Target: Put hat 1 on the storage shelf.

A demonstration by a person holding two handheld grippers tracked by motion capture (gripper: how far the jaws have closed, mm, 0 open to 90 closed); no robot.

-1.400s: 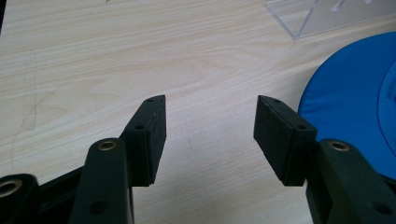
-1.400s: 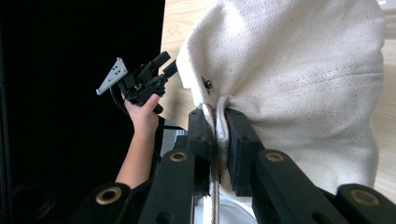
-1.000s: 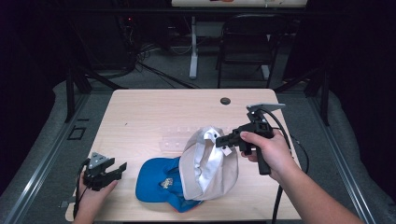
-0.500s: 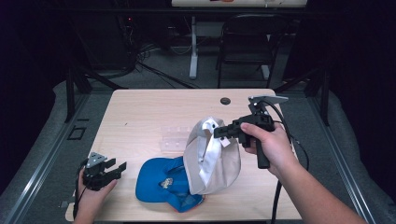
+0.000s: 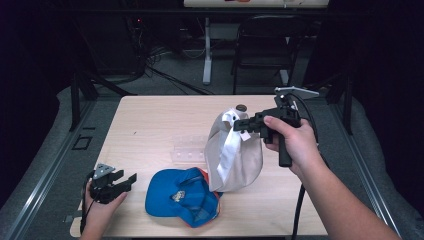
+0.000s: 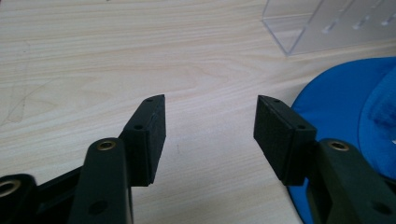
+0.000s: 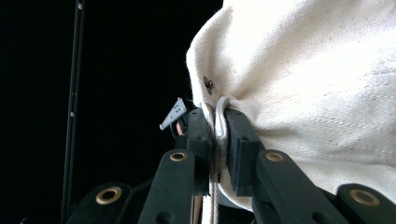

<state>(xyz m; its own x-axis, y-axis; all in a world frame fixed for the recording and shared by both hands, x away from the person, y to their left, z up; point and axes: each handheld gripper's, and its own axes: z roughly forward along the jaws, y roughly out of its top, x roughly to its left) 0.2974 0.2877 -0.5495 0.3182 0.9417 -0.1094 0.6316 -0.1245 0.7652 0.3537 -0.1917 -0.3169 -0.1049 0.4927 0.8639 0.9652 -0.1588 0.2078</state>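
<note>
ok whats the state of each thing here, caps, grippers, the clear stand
white cap: lifted, hanging from the right gripper, lower edge over the blue cap
blue cap: lying flat on the table
right gripper: shut on the white cap's fabric
left gripper: open, nothing between its jaws, low by the table's near left corner
clear stand: lying on the table, partly behind the white cap

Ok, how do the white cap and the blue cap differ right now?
The white cap hangs in the air, pinched by the shut right gripper; the blue cap lies flat on the table, held by nothing. The white one is plain, the blue one carries a front emblem. Both are brimmed caps.
</note>
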